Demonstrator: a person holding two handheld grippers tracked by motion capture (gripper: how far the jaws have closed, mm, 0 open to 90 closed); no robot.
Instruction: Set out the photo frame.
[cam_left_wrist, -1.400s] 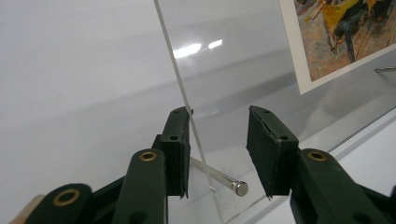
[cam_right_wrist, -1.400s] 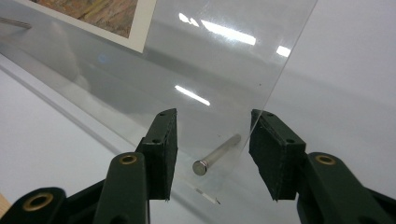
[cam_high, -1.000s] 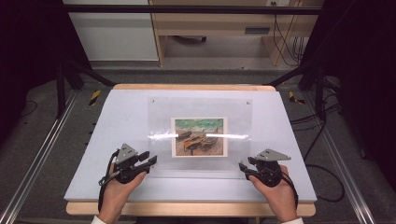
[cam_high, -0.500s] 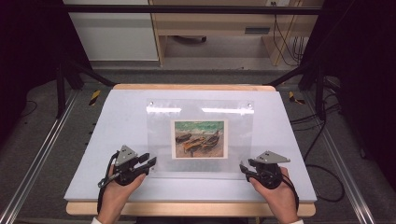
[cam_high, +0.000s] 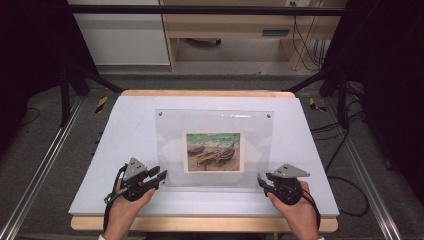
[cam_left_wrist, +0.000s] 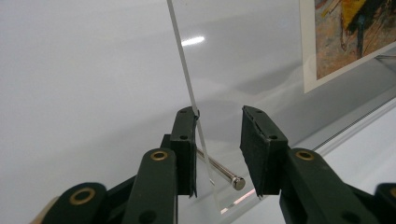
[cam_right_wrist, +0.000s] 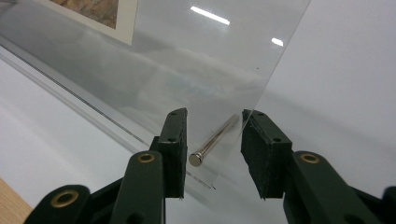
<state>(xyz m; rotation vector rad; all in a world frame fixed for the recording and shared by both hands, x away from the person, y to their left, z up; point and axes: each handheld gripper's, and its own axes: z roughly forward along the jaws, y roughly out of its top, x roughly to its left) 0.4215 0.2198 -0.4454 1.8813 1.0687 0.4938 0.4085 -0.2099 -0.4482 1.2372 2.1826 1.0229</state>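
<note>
A clear acrylic frame (cam_high: 214, 148) holding a boat print (cam_high: 213, 152) lies mid-tabletop (cam_high: 125, 125), long axis left-right. Left gripper (cam_high: 159, 176) and right gripper (cam_high: 261, 181) straddle its near corners, jaws apart around metal pins (cam_left_wrist: 223, 170). Dark room, grey floor (cam_high: 45, 165) around.

A glossy clear acrylic sheet (cam_high: 214, 148) with a shiny metal pin (cam_right_wrist: 215, 140) lies on a smooth matt white table (cam_high: 115, 145).

The clear panel (cam_high: 215, 147) lies mid-table (cam_high: 125, 130), with the picture (cam_high: 214, 151) under its centre; a gripper sits at each near corner, left (cam_high: 159, 176) and right (cam_high: 260, 181).
</note>
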